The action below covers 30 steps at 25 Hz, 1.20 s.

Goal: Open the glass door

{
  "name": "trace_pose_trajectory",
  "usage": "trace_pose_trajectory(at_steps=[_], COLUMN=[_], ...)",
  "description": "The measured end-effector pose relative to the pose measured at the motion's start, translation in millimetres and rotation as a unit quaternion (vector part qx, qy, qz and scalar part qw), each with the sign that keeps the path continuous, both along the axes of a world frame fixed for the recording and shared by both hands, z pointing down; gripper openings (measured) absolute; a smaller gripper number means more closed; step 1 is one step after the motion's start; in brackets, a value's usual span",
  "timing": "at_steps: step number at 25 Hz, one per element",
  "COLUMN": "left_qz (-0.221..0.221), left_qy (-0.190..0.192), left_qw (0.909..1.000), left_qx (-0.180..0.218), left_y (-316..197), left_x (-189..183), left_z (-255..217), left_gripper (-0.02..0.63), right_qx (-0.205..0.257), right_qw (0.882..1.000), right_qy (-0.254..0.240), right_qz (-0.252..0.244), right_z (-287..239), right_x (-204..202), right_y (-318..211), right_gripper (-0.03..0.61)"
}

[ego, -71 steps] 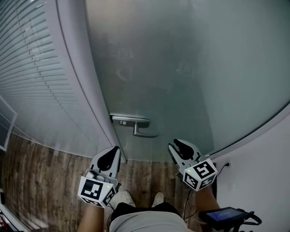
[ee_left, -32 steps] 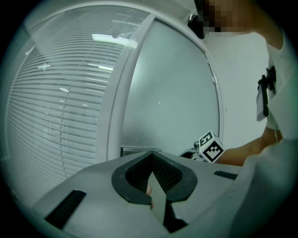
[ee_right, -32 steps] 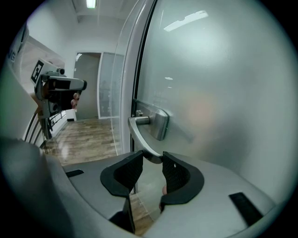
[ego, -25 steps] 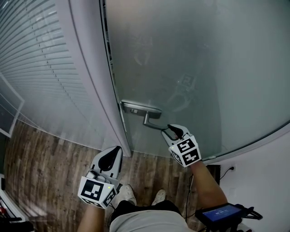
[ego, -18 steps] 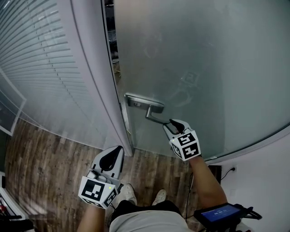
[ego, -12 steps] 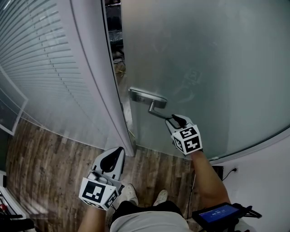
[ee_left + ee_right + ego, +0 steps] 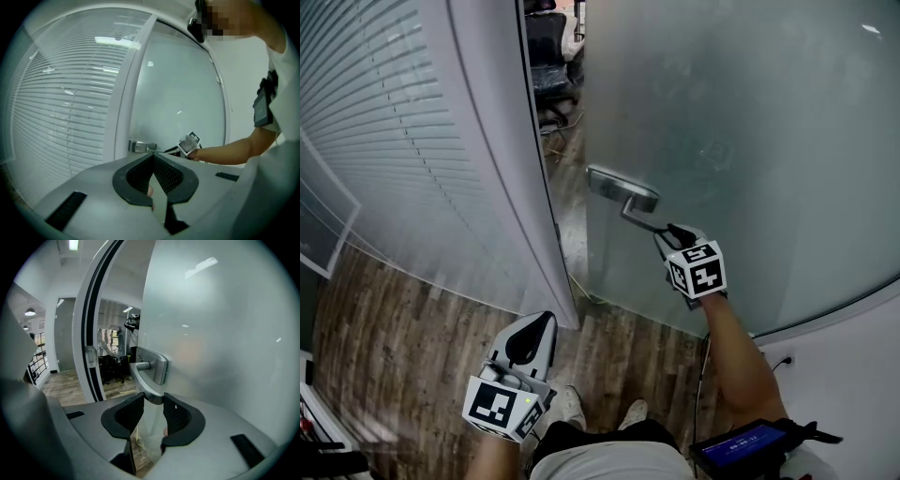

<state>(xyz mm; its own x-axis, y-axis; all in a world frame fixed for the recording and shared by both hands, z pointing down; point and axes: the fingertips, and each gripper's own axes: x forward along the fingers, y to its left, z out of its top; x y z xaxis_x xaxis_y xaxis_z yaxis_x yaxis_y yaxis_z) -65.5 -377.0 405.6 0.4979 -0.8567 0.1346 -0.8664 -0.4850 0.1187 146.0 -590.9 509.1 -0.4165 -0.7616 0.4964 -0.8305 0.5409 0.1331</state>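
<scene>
Bottom left of the head view, the left gripper [image 7: 542, 323] hangs low, jaws pressed together on nothing. Mid-frame, the right gripper [image 7: 671, 234] has its jaws spread wide and clamped on the lever handle [image 7: 639, 212] of the frosted glass door [image 7: 750, 131], which stands ajar. The lever's tip is buried between the pads. Through the gap, upper centre, an office chair [image 7: 546, 47] shows, partly cut off.

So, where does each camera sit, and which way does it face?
Head view: on the person's head, facing steeply down at the glass door and its door handle; shows both forearms, shoes, left gripper, right gripper.
Left gripper view: on the left gripper, facing along its shut jaws toward the door; shows the person's right arm and torso.
Right gripper view: on the right gripper, facing its jaws shut on the door handle; little else of the person.
Shared: all show the door handle.
</scene>
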Motion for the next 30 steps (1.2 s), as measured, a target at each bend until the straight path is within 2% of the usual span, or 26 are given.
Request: trace_pose_trajectory(at_steps=[11, 25, 30], left_qz=[-0.018, -0.053, -0.060], left_qy=[-0.005, -0.011, -0.017], left_qw=[0.9998, 0.9985, 0.9980], left_qx=[-0.002, -0.006, -0.009], left_y=[-11.5, 1.4, 3.2], left_x=[-0.1, -10.3, -9.3], left_z=[11.8, 36.6, 36.5], left_gripper=[0.000, 0.000, 0.000], right_qx=[0.001, 0.004, -0.001], right_qw=[1.000, 0.998, 0.998], right_qy=[0.007, 0.003, 0.019], right_qz=[0.022, 0.062, 0.067], right_z=[4.8, 22.9, 21.7], right_x=[24.7, 51.2, 66.7], right_y=[-51.9, -94.7, -110.7], right_gripper=[0.129, 0.127, 0.120])
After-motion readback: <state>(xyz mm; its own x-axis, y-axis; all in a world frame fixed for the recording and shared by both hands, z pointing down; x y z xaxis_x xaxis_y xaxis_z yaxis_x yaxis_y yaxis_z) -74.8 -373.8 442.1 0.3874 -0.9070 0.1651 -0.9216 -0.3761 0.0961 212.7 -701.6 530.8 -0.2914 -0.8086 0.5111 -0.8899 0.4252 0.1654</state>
